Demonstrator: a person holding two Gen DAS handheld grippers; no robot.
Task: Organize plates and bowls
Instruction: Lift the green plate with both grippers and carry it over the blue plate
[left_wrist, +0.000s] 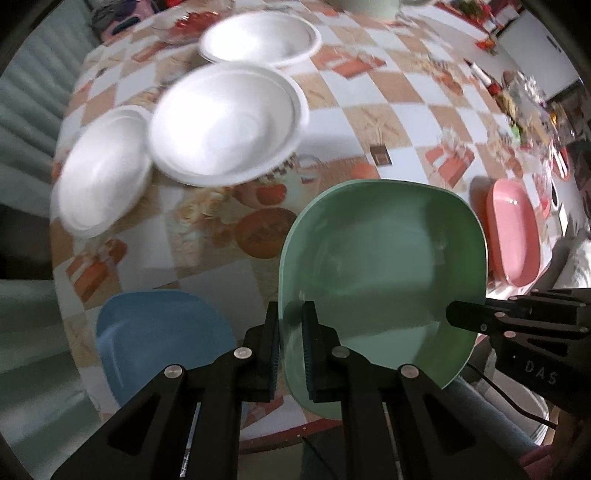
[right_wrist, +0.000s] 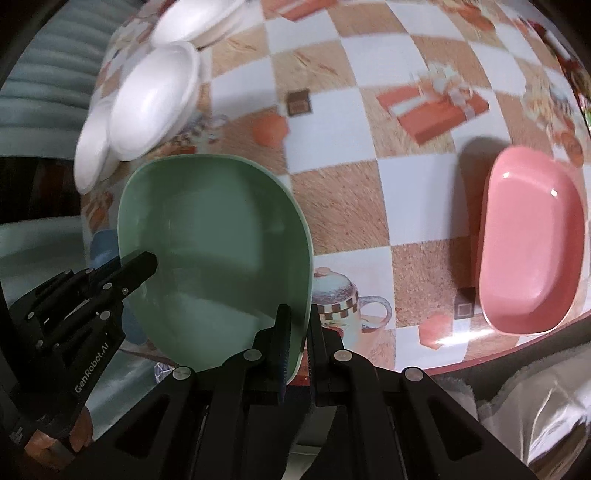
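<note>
Black linkage arms of the left claw (left_wrist: 291, 332) fill the near edge of the left wrist view, its two pads clamped on the left rim of a pale green, rounded-square plastic plate (left_wrist: 384, 273). Opposite it, the right claw (right_wrist: 299, 325) pinches the right rim of the same green plate, so both claws grip it, one on each side. In the left wrist view the green plate's near part reaches out past the near edge of the tabletop (left_wrist: 332, 122), which is covered with an orange-and-white checked cloth printed with gift boxes and teapots. Just left of the green plate, at the near left corner of the cloth, lies a blue rounded plastic plate (left_wrist: 155, 332), partly hidden behind the left claw. Well to the right rests a pink, oblong plastic dish (right_wrist: 532, 251), close to the tabletop's near right edge. Farther back on the left sit three white foam bowls (left_wrist: 225, 122): the middle one overlaps the one at the far left edge, and the third stands apart beyond them. Blurred clutter lines the far right side.
</note>
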